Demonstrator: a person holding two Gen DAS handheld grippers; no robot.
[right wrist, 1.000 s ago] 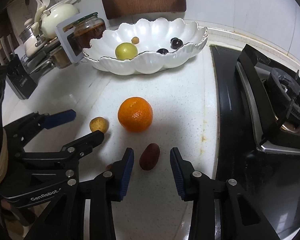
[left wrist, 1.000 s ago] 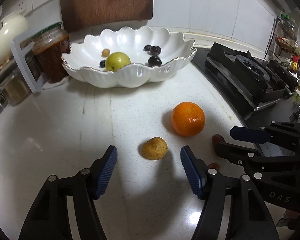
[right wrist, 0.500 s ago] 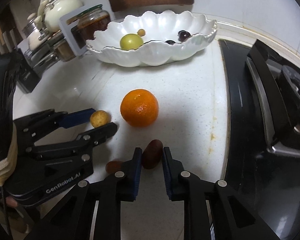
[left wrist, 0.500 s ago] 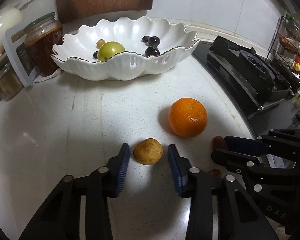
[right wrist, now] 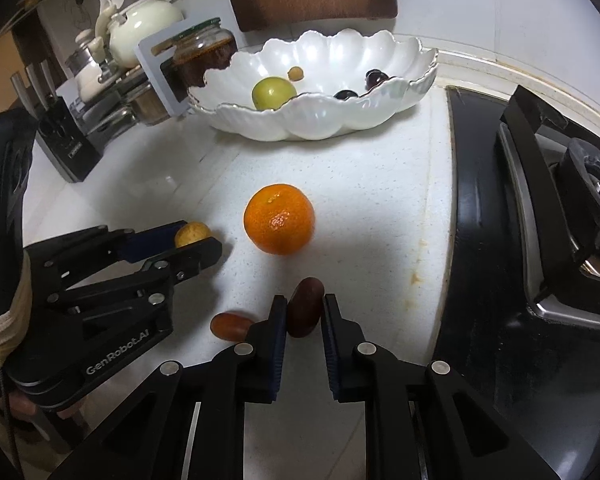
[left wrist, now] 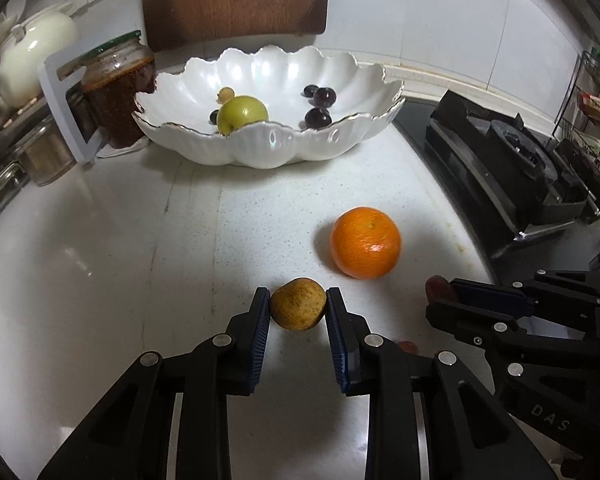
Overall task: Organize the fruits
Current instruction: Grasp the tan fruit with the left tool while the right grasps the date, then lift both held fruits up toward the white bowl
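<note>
Left wrist view: my left tool has narrowed from wide onto the small yellow fruit, now pinched on the table; the orange sits just beyond
Right wrist view: my right tool has closed on the dark red fruit; a second reddish fruit lies beside it
Meaning: both grips look set, ready to lift toward the white bowl
Room: pale speckled table, gas stove at right, jar by the bowl

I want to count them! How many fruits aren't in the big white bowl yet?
4: the orange on the counter, the yellow fruit in the left claw, the dark date in the right claw, another date beside it.
</note>
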